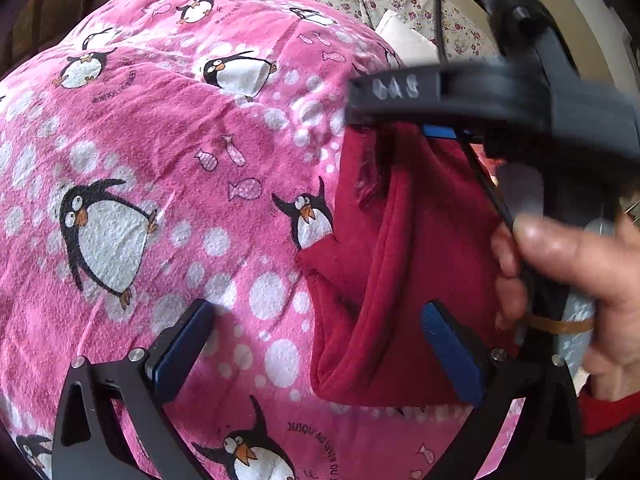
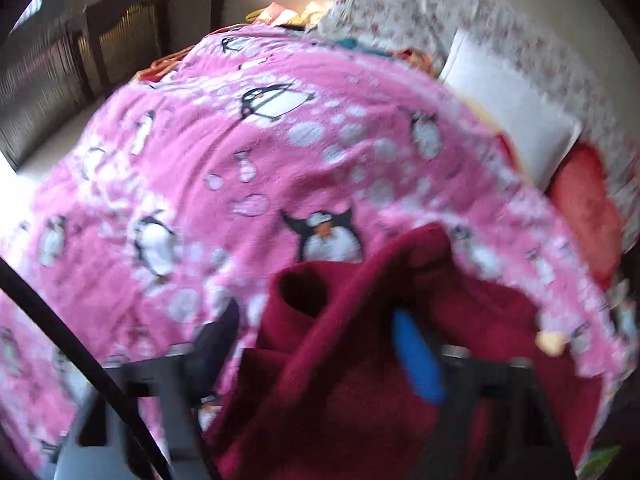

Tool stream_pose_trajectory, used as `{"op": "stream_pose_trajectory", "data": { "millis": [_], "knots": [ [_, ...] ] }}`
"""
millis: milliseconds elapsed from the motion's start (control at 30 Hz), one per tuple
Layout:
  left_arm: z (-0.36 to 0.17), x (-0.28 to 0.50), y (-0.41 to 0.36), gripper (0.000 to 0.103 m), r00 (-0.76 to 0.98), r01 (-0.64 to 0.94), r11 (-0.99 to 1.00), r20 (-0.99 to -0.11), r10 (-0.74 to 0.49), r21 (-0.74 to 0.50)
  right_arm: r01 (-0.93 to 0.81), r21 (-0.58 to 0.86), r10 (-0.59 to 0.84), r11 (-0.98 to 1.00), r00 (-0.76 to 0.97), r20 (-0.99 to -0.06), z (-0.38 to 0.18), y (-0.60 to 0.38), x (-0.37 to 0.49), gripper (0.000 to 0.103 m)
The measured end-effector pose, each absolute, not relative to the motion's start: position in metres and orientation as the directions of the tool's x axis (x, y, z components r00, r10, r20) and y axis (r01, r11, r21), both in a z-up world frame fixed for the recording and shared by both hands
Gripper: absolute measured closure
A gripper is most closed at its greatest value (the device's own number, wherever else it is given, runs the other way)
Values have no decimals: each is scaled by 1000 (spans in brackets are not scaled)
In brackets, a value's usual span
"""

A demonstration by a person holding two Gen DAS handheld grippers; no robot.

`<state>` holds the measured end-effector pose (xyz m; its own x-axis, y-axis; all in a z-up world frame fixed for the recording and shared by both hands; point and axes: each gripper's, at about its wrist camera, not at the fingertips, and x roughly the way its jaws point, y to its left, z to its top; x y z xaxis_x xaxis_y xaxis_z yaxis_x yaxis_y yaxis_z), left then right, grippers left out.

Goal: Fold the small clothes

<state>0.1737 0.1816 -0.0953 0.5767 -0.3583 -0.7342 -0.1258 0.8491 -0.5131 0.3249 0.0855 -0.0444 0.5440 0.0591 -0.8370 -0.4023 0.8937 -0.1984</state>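
A dark red fleece garment point(image 1: 404, 280) lies rumpled on the pink penguin blanket point(image 1: 160, 168). My left gripper point(image 1: 320, 348) is open wide just above the blanket, and its right finger point(image 1: 452, 356) sits over the garment's near edge. My right gripper point(image 1: 400, 120) hovers at the garment's far end, held by a person's hand point(image 1: 576, 264). In the blurred right wrist view the garment point(image 2: 340, 380) bunches up between the fingers of the right gripper point(image 2: 316, 344). A fold lies against the blue pad point(image 2: 416, 356). The dark left finger point(image 2: 216, 340) stands apart from the cloth.
Floral pillows point(image 2: 400, 8) and a white pillow point(image 2: 508, 120) lie at the bed's far end, with a red cushion point(image 2: 584, 208) to the right. Dark wooden furniture point(image 2: 132, 28) stands beyond the bed on the left. A black cable point(image 2: 60, 312) crosses the lower left.
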Motion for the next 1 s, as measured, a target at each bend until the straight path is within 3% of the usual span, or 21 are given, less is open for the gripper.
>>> {"op": "stream_pose_trajectory", "data": {
  "millis": [33,133,267,767,800,833,867,1000],
  "knots": [
    [-96,174,182,0,579,-125,846,-730,-363,-519,-409,-187,81,893,556,-827,-42,82,321,57],
    [-95,172,188,0,589,-114,840,-717,-373,-530,-409,-104,163,906,566,-808,-29,60,312,75],
    [-92,172,187,0,604,-82,836,-694,-392,-543,-407,13,266,913,572,-776,-10,34,301,80],
    [-92,189,166,1,618,21,847,-659,-429,-532,-406,68,322,912,601,-731,4,17,287,87],
    [-91,189,163,4,616,37,850,-658,-433,-525,-406,68,323,911,603,-730,4,17,286,87],
    [-90,190,161,23,613,43,853,-660,-434,-520,-405,66,322,912,606,-727,4,16,285,87],
    [-91,192,160,48,605,49,852,-663,-441,-522,-404,67,323,912,608,-725,4,16,285,87],
    [-93,194,157,70,582,78,821,-643,-498,-565,-398,71,322,915,613,-722,5,12,282,89]
  ]
}}
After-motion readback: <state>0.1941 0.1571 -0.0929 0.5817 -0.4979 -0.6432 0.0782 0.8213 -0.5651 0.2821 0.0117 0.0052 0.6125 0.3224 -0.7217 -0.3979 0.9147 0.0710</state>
